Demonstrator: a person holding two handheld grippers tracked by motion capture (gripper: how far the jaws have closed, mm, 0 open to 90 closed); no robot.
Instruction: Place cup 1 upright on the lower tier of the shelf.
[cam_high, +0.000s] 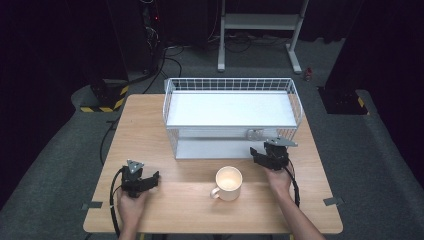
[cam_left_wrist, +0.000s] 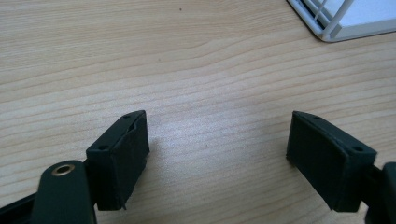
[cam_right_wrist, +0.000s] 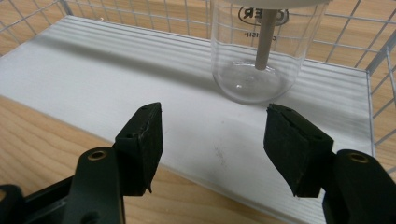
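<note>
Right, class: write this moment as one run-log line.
left gripper: open, over bare table | right gripper: open, facing clear jar on rack shelf | mug: untouched

Both forearms come in from the bottom edge of the high view, one hand per gripper. Left hand (cam_high: 131, 204) sits low at the near left, wrapped round the back of the left gripper (cam_high: 150, 179), which points fwd and a bit right, its cable looping back past the wrist. In the left gripper view its jaws stand wide apart, nothing btwn the pads (cam_left_wrist: 130, 156). Right forearm angles in from the near right; right hand (cam_high: 278, 178) is further fwd than the left, holding the right gripper (cam_high: 254, 154), which seems to point left, though it's small there. Its jaws are parted, nothing btwn them.
</note>
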